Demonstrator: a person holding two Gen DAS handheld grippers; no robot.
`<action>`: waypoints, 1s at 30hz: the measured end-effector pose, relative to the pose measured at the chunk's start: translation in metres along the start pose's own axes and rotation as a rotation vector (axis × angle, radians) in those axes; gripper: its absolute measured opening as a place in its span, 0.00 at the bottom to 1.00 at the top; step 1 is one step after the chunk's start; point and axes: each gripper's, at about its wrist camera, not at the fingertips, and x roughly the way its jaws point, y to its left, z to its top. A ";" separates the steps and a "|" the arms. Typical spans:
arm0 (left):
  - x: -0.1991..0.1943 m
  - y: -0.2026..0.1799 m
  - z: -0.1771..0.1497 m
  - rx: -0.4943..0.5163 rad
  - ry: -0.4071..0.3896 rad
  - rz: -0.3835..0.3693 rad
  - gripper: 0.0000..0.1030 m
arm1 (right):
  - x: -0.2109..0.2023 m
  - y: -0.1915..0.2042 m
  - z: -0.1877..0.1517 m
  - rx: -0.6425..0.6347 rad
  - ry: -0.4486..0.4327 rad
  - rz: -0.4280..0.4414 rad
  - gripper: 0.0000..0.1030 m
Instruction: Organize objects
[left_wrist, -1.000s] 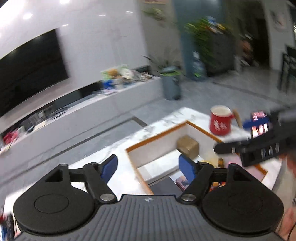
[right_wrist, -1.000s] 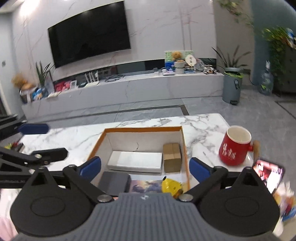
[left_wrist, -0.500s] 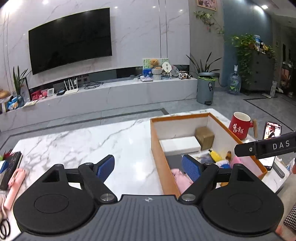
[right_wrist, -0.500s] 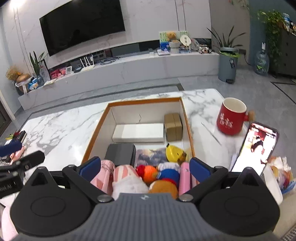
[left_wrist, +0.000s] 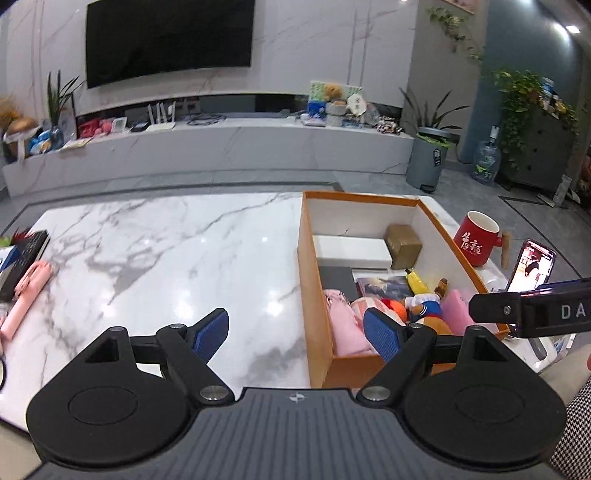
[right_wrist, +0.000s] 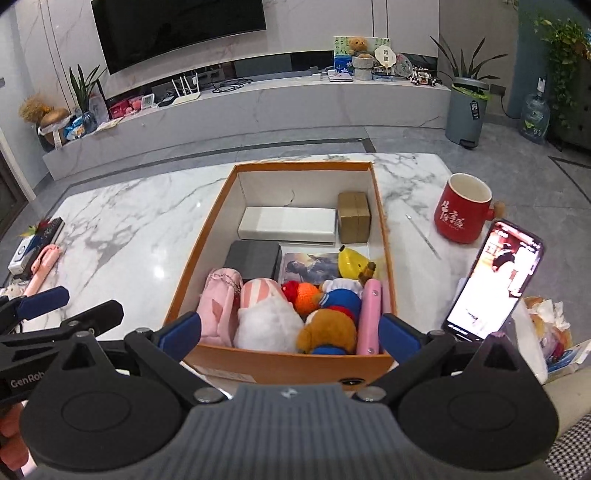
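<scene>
An orange-walled box (right_wrist: 207, 236) stands on the marble table (right_wrist: 140, 225) and holds plush toys (right_wrist: 325, 328), a pink pouch (right_wrist: 216, 306), a pink case (right_wrist: 369, 314), a white box (right_wrist: 288, 223), a brown box (right_wrist: 354, 217), a grey box (right_wrist: 253, 258) and a yellow toy (right_wrist: 352, 263). My right gripper (right_wrist: 290, 332) is open and empty, just before the box's near wall. My left gripper (left_wrist: 295, 330) is open and empty above the table, at the box's (left_wrist: 314, 288) left wall. A pink stick-shaped gadget (left_wrist: 22, 291) lies at the table's far left.
A red mug (right_wrist: 463, 208) and a propped phone (right_wrist: 495, 280) with a lit screen stand right of the box. A thin pen (right_wrist: 423, 236) lies beside the mug. Books (left_wrist: 22, 254) lie by the pink gadget. Snack packets (right_wrist: 550, 325) sit at the right edge.
Both grippers have pulled back toward me and tilted down, so the near end of the box with the plush toys came into view. The left view swung round to face the table squarely.
</scene>
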 end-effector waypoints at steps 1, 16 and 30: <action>-0.002 -0.001 0.000 -0.002 0.001 0.002 0.93 | -0.002 0.000 0.000 -0.005 0.000 -0.001 0.99; -0.002 -0.001 -0.007 0.009 0.013 0.055 0.93 | 0.012 -0.008 -0.007 0.021 0.061 0.043 0.99; 0.001 0.005 -0.008 0.010 0.012 0.054 0.93 | 0.017 0.007 -0.007 -0.024 0.074 0.041 0.99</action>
